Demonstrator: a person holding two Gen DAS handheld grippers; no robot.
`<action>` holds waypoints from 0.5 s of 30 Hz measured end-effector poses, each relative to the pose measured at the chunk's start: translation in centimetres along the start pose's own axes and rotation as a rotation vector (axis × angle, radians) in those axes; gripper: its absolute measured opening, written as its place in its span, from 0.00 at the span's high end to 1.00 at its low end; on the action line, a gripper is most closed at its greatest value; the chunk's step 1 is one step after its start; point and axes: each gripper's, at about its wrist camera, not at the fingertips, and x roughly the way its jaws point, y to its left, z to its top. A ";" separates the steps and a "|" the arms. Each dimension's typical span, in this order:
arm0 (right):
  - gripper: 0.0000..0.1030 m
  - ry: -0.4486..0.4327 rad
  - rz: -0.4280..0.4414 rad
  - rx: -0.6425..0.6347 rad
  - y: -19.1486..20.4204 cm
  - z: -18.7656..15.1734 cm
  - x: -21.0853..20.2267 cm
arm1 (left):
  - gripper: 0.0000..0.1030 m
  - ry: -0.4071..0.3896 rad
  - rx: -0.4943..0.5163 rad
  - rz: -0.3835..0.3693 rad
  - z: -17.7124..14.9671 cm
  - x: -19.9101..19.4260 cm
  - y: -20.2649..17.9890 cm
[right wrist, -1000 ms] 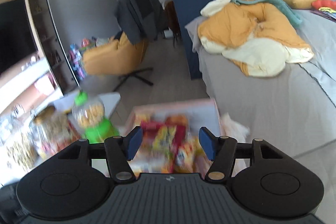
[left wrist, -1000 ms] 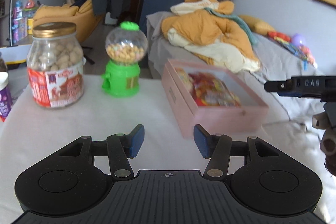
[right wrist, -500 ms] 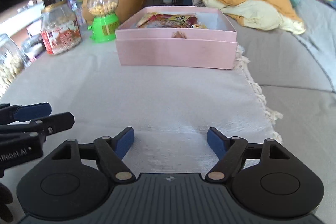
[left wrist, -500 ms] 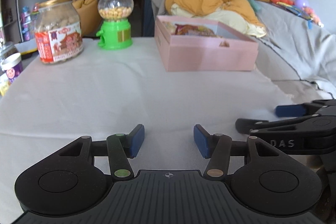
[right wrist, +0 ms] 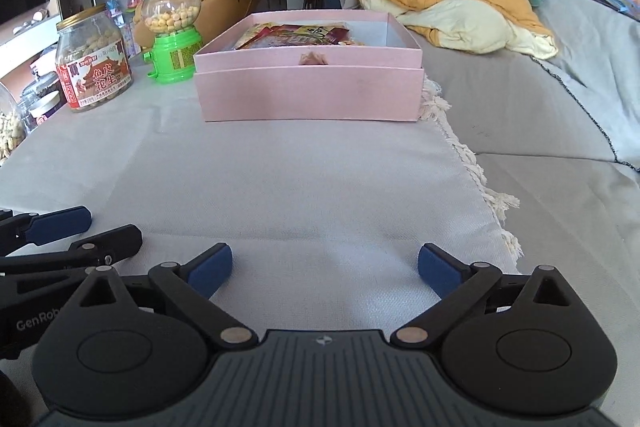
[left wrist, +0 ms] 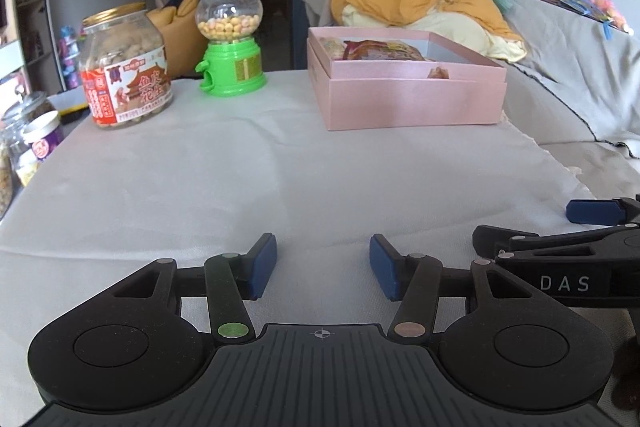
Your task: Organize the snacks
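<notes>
Your left tool (left wrist: 323,265) and right tool (right wrist: 325,271) both sit wide and empty on the bench (right wrist: 280,179), well short of the pink box (right wrist: 310,93) of snacks (right wrist: 296,35).

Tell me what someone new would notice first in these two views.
Probably the open pink box of snack packets, far centre on the white cloth. Left of it stand a green gumball dispenser and a gold-lidded peanut jar. Both the left gripper and right gripper sit low in front, jaws open and holding nothing.

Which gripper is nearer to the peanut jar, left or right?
Left. The left gripper sits on the peanut jar's side; the right gripper sits beyond it, facing the pink box.
</notes>
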 end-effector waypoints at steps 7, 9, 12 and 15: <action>0.01 -0.014 -0.020 0.009 0.2 -0.3 -0.1 | 0.45 -0.002 -0.001 0.021 -0.4 -0.6 -0.3; 0.01 -0.014 -0.020 0.009 0.2 -0.3 -0.1 | 0.45 -0.005 -0.003 0.017 -0.4 -0.5 -0.2; 0.01 -0.014 -0.020 0.009 0.2 -0.3 -0.1 | 0.45 -0.007 -0.018 0.006 -0.5 -0.5 0.1; 0.01 -0.014 -0.020 0.009 0.2 -0.3 -0.1 | 0.45 -0.008 -0.022 0.003 -0.5 -0.5 0.1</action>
